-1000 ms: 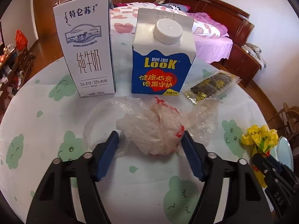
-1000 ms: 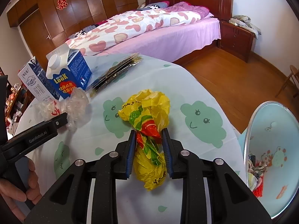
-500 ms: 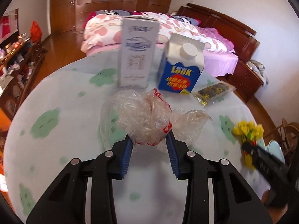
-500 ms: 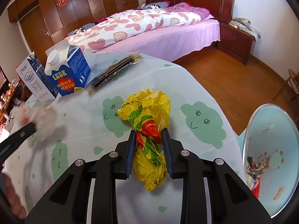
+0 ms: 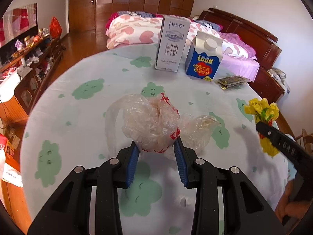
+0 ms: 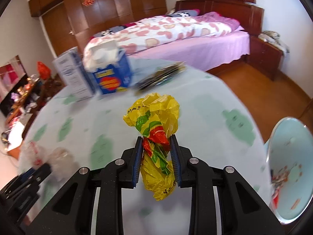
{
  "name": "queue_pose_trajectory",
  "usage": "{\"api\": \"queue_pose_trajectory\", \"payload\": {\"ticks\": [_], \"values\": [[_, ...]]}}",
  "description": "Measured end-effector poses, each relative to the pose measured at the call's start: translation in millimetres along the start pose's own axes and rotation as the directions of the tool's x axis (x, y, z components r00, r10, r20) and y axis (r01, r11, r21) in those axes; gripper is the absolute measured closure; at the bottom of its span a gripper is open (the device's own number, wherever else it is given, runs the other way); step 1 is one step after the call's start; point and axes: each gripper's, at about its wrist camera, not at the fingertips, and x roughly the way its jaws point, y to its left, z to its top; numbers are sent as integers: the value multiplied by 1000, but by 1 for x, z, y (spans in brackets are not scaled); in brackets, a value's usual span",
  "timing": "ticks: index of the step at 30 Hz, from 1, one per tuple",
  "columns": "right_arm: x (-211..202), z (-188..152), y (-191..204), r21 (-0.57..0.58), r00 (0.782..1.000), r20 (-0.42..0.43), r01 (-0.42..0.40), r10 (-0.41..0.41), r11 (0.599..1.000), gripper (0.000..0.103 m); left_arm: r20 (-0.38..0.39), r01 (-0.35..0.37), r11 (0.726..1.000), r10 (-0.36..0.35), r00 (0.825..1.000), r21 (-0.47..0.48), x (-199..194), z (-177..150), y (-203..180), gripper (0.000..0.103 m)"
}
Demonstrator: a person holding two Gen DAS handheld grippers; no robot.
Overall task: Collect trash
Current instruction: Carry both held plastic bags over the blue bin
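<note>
Trash: clear crumpled bag [image 5: 150, 125] clenched in left tongs [image 5: 157, 154], yellow bag [image 6: 156, 137] clenched in right tongs [image 6: 156, 154], both lifted above surface [image 5: 88, 117] | Step: carrying, judged; next needs bin [image 6: 289, 156] at right | Change: left tongs just closed on bag; cartons [image 5: 173, 45] now farther.

Round table [image 5: 82, 117] bears white carton [image 5: 172, 45], blue carton [image 5: 204, 58], packet [image 5: 231, 81].
</note>
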Motion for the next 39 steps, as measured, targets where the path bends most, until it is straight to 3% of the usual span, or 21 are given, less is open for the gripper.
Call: {"api": "queue_pose_trajectory", "payload": {"ticks": [7,19,39], "values": [[-33,-32,11,-30,999,27,-22,23,999,75,14,-30,999,31,999,-11,-19,-18,6,67],[-72,-74,22,-49,998,51,-18,21,999,75,54,-58,997,55,997,53,-57,-43,-20,67],[-116,-107,5,-61,994,112,12,-5,998,75,102,-95,988,83,991,121,-92,-66,-44,67]]}}
